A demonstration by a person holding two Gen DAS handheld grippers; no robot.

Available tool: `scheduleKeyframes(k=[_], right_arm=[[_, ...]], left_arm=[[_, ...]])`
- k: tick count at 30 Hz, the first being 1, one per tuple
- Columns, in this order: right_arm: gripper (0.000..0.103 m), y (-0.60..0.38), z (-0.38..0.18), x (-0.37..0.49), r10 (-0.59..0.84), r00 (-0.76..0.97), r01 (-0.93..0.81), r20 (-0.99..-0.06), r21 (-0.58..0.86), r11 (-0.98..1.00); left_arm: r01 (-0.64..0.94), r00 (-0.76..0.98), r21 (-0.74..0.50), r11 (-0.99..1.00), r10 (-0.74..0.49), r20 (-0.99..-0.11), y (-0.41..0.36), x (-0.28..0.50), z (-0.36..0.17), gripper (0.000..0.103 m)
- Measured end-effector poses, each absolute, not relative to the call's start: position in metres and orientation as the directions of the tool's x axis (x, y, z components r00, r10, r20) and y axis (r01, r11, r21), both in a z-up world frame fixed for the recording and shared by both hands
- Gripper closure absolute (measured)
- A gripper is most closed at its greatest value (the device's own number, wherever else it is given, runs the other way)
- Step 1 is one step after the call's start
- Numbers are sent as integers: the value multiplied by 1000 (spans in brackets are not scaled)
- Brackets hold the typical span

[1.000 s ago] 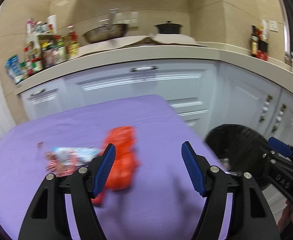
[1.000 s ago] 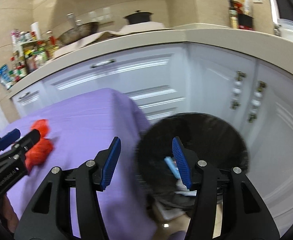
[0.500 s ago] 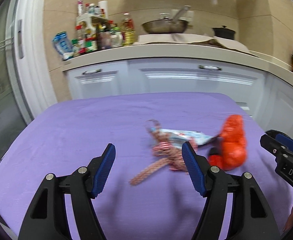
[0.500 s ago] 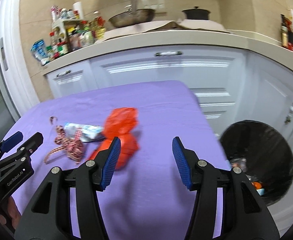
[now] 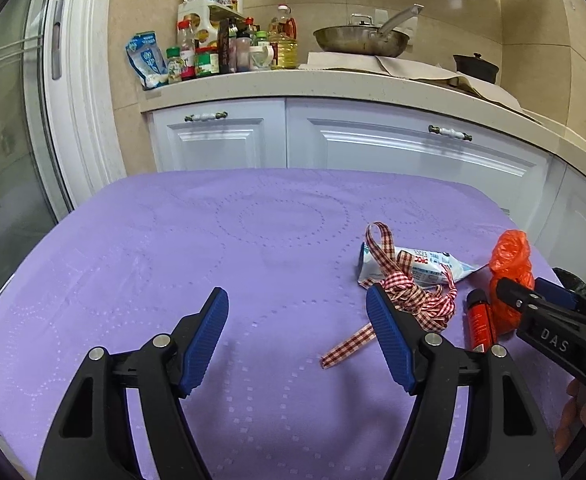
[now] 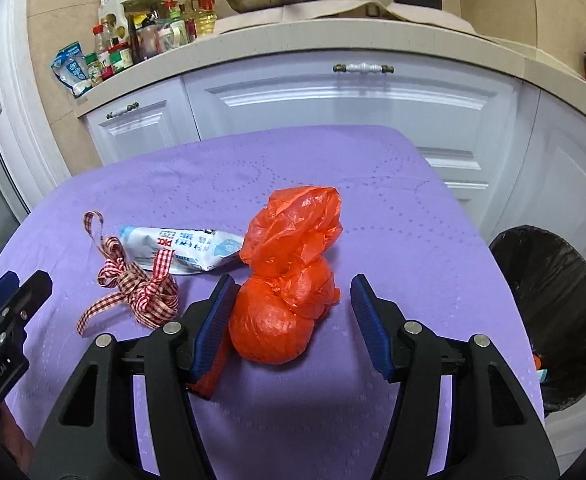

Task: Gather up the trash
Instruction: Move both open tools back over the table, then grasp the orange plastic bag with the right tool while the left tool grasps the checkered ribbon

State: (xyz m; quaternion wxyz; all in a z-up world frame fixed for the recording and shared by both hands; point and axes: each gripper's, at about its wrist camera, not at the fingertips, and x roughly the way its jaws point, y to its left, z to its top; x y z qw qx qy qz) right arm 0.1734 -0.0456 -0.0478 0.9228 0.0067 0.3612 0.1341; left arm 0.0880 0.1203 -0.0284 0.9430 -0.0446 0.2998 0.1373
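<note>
Right claw [image 6: 291, 314]: jaws opening, straddling the orange plastic bag [image 6: 289, 284], ungripped.
Left claw [image 5: 297, 340]: apart, empty; gingham ribbon [image 5: 411, 300] to its right.

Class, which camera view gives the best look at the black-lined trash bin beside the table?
The right wrist view: the trash bin shows its open mouth and black liner beside the purple table. The left wrist view shows only a dark sliver behind the right gripper.

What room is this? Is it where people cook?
Most likely a home kitchen. A frying pan sits on the counter, beside bottles of oil and seasoning, with white cabinets underneath.
</note>
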Motion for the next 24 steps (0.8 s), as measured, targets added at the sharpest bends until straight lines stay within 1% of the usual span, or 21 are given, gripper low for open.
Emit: scheduleKeyframes(k=[2, 3, 4, 8, 16, 19, 24], right_arm=[[48, -45, -49, 176, 255, 695, -243, -672, 114, 963], [52, -45, -50, 176, 261, 691, -246, -674, 121, 962], [59, -45, -51, 176, 277, 682, -255, -676, 135, 957], [62, -42, -50, 174, 284, 681, -268, -675, 130, 954], [63, -53, -41, 164, 293, 707, -269, -644, 138, 953], [63, -63, -36, 159, 281, 723, -260, -631, 128, 957], [63, -81, -32, 154, 268, 739, -243, -618, 126, 962]], left_arm=[[-273, 783, -7, 962, 218, -583, 119, 89, -30, 34], [-268, 783, -9, 963, 213, -584, 118, 91, -30, 34], [-262, 784, -12, 965, 206, -586, 117, 91, -30, 34], [-240, 785, -17, 971, 184, -591, 111, 95, -31, 33], [-209, 784, -17, 978, 157, -601, 98, 103, -33, 33], [-191, 781, -25, 981, 137, -609, 92, 107, -34, 29], [-165, 784, -19, 986, 119, -609, 77, 113, -34, 27]])
